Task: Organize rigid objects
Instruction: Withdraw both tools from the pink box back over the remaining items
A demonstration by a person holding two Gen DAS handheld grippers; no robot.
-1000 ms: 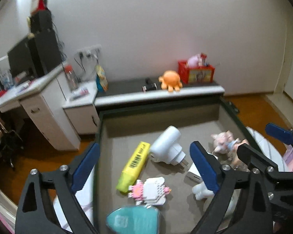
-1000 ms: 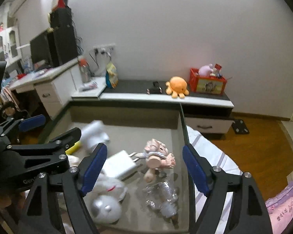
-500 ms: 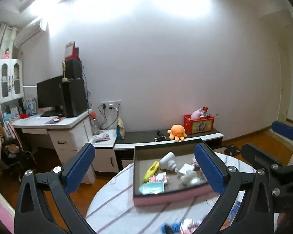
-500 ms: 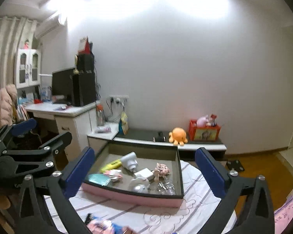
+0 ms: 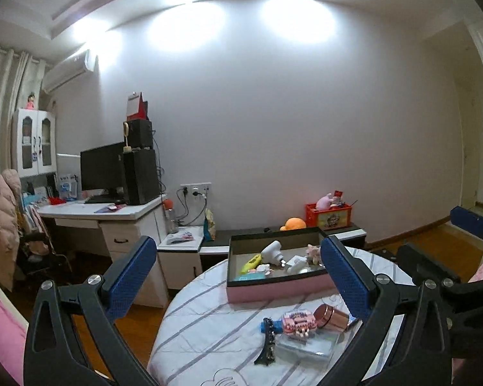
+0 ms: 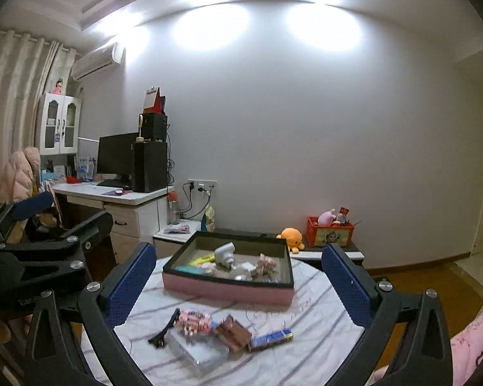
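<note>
Left gripper [image 5: 238, 276]: held nearly level above the near edge of the round table [image 5: 209, 331], jaws spread wide, nothing between the blue pads. Right gripper [image 6: 238, 283]: same pose beside it, likewise spread wide and empty; each gripper shows at the edge of the other's view. Pink tray [image 6: 225, 289]: toward the table's far side, well ahead of both grippers, holding a white plug [image 6: 224, 253], yellow marker [image 6: 203, 260], small figurine [image 6: 265, 263] and other small items. Loose pile on the striped cloth, near side: black hair clip [image 6: 162, 331], pink comb [image 6: 193, 320], clear case [image 6: 199, 350], brown box [image 6: 235, 333].
</note>
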